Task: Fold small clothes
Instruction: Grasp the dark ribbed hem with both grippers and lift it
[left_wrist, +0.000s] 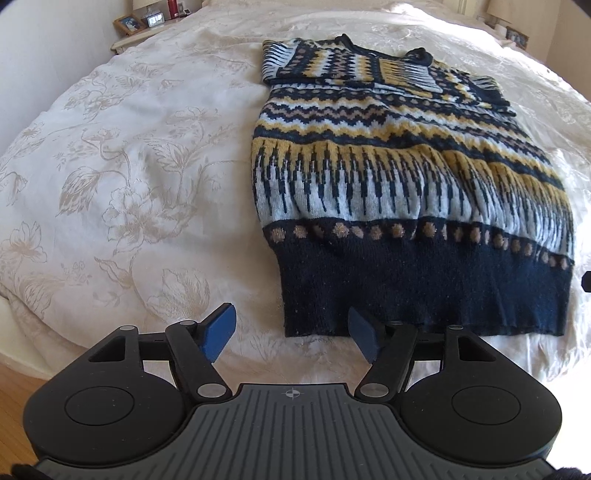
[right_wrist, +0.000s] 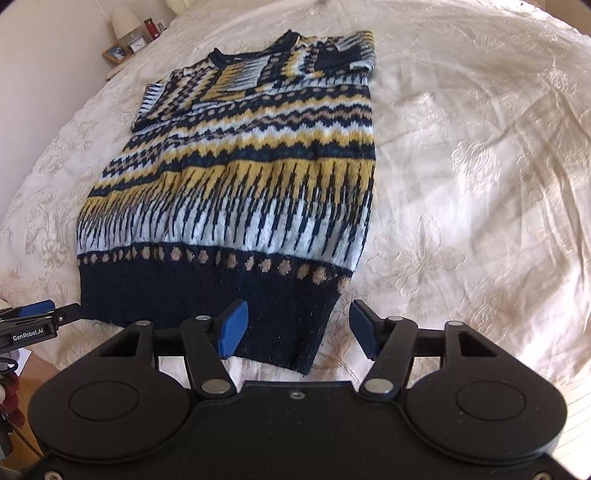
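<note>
Both your grippers hover spread wide at the sweater's hem, near the bed's front edge.
Your left gripper (left_wrist: 291, 332) straddles the sweater's (left_wrist: 399, 177) left hem corner; your right gripper (right_wrist: 298, 326) straddles the right corner, bare bed (right_wrist: 480, 184) beyond.

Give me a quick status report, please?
Left tongs and right tongs open at hem. Sweater flat on bed, sleeves folded in. Nothing obstructing.
</note>
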